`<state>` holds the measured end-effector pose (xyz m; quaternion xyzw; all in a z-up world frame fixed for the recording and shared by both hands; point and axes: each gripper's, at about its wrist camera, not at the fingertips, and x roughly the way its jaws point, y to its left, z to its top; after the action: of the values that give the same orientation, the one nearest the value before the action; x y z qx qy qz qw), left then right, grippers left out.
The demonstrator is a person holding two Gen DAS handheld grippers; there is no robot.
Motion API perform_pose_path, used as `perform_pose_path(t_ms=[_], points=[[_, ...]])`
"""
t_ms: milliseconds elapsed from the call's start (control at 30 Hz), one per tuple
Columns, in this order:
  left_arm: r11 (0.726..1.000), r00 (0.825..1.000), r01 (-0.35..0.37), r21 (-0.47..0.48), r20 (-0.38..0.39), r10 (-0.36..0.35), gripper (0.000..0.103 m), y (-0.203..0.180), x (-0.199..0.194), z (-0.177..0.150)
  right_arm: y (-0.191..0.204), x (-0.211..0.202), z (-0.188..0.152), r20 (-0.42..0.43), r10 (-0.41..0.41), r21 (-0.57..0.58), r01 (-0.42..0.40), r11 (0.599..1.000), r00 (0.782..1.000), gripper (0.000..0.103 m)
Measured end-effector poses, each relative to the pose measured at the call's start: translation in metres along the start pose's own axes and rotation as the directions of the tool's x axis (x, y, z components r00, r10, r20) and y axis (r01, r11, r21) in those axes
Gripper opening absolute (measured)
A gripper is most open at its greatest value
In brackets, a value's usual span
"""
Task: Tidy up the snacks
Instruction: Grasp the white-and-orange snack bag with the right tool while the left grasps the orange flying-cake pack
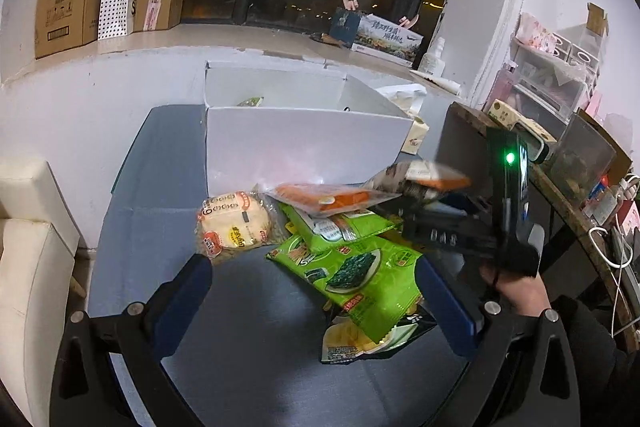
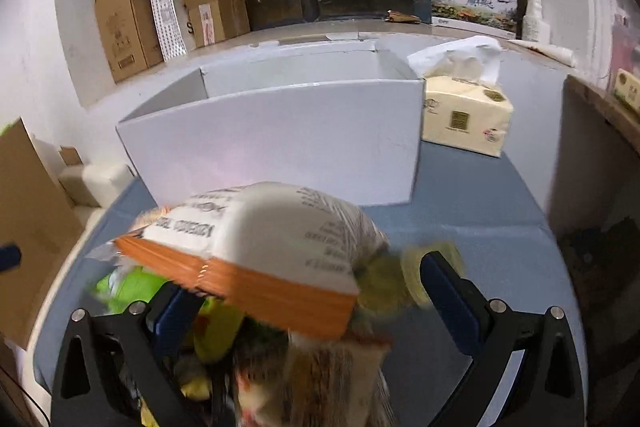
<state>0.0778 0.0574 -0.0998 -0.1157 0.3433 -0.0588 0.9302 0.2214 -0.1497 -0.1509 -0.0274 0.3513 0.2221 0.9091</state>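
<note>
On the blue-grey table (image 1: pixel 160 187), a white open box (image 1: pixel 304 143) stands toward the far edge with a small green packet (image 1: pixel 250 101) inside. Just before its near wall lies a heap of snacks: a round rice-cracker pack (image 1: pixel 234 225), an orange packet (image 1: pixel 332 198) and green seaweed bags (image 1: pixel 360 275). The left gripper (image 1: pixel 312 291) hovers above them, jaws spread and empty. The right gripper (image 2: pixel 308 291) appears wide apart too, with a blurred white-and-orange snack bag (image 2: pixel 264 247) between its fingers; whether it is gripped cannot be told. A tissue pack (image 2: pixel 466 115) sits beside the box's right wall.
</note>
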Motion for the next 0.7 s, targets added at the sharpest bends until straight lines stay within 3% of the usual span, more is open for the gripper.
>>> perform_pose_path(t_ms=[33,67,100,167,367,500,633,700], points=[[1.000,1.000,-0.001,-0.001,-0.003,0.001,0.103,0.000,0.001,0.000,-0.002,0.003,0.003,0.007,-0.002,0.003,0.002,1.000,1.000,0.092],[1.000,1.000,-0.003,-0.001,-0.007,0.003,0.103,0.001,0.003,0.000,-0.003,0.005,0.006,0.006,-0.005,0.009,0.005,1.000,1.000,0.058],[1.000,1.000,-0.007,-0.004,-0.011,0.007,0.103,0.001,0.006,0.000,-0.005,0.005,0.008,0.004,-0.005,0.013,0.005,1.000,1.000,0.040],[1.000,1.000,-0.002,-0.013,-0.024,0.002,0.103,0.002,0.012,0.002,-0.009,0.002,0.012,0.018,-0.024,0.018,0.024,1.000,1.000,0.036],[0.999,0.996,0.025,-0.035,-0.081,-0.027,0.103,-0.006,0.036,0.023,-0.022,-0.028,0.021,0.095,0.028,0.048,-0.032,0.998,0.995,0.035],[1.000,0.989,0.001,-0.023,-0.146,-0.004,0.103,-0.022,0.062,0.046,-0.030,-0.062,0.027,0.147,0.048,0.071,-0.059,0.996,0.988,0.035],[0.997,0.963,-0.067,-0.021,-0.263,0.059,0.103,-0.032,0.098,0.068,-0.030,-0.093,0.025,0.182,0.058,0.055,-0.069,0.996,0.982,0.036],[0.993,0.938,-0.114,-0.008,-0.329,0.105,0.103,-0.036,0.120,0.080,-0.028,-0.106,0.023,0.196,0.054,0.037,-0.062,0.997,0.979,0.035]])
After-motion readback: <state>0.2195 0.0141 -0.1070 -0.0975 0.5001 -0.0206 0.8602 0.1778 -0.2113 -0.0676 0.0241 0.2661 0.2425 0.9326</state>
